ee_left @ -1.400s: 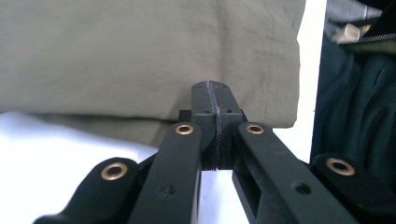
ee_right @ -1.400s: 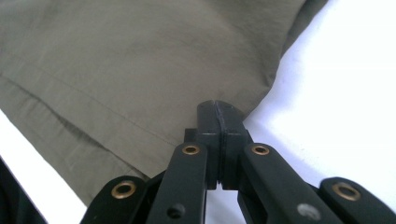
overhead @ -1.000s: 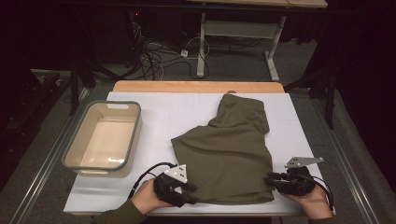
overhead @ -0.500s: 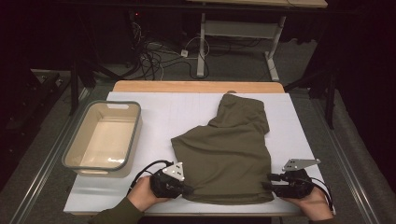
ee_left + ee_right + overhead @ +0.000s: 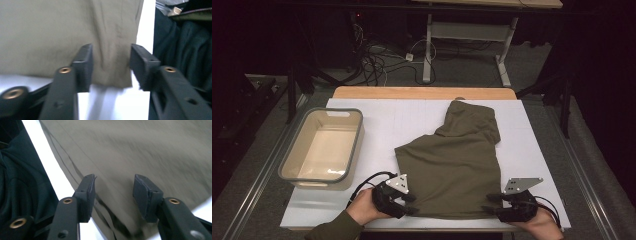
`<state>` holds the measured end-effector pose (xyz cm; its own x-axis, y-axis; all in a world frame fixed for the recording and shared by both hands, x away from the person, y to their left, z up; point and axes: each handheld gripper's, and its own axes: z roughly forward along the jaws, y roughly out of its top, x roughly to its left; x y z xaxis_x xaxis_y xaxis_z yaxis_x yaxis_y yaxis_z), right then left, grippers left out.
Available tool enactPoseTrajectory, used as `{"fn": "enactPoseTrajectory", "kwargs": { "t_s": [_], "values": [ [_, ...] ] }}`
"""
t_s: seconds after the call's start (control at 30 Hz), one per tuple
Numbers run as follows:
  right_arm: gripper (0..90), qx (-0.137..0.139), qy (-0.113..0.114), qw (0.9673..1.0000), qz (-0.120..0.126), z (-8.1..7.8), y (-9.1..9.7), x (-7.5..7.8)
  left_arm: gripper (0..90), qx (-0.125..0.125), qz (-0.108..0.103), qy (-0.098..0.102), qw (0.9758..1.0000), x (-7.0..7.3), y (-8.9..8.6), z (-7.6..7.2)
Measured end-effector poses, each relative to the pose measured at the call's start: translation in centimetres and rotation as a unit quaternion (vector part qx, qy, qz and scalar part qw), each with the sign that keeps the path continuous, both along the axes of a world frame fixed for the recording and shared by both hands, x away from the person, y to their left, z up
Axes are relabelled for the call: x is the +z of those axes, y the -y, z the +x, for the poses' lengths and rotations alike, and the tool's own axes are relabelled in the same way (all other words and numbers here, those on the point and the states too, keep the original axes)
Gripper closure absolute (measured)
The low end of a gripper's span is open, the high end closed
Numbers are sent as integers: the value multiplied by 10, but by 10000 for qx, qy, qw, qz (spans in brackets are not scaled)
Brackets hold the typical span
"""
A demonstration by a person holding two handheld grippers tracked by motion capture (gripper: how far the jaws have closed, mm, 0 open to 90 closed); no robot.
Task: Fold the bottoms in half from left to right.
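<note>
The room around is dark, with cables on the floor behind, and in the middle stands a table covered by a white surface [image 5: 377, 125] with a wooden strip along its far edge. An olive-green garment [image 5: 452, 165] lies flat on the right half of this surface; its narrow part reaches toward the far edge and its wide hem lies along the near edge. The left gripper [image 5: 408, 204] is at the near-left corner of the garment, and in the left gripper view [image 5: 110, 66] its jaws stand apart with the corner of the cloth between them, the pads not pressing on it; they have just been opening. The right gripper [image 5: 490, 204] is at the near-right corner of the garment (its own view [image 5: 113, 193] is blurred), and its jaws have also been opening, with the edge of the cloth between them and no grip on it. A beige plastic bin [image 5: 294, 162] stands at the left edge of the surface, well apart from the garment.
</note>
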<state>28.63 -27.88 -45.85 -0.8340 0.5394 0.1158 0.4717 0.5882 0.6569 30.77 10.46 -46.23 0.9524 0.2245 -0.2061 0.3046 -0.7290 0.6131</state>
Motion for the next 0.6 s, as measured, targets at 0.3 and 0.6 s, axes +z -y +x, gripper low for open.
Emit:
{"fn": "enactPoseTrajectory", "kwargs": {
  "t_s": [0.3,0.6],
  "values": [
    [436,751,90,9971,-48,-1,-41,-1,329,-301,186,206,9992,-4,27,-4],
    [442,1205,601,9891,-592,-9,-64,-11,542,-276,438,772,9957,-6,30,-8]
  ]
}}
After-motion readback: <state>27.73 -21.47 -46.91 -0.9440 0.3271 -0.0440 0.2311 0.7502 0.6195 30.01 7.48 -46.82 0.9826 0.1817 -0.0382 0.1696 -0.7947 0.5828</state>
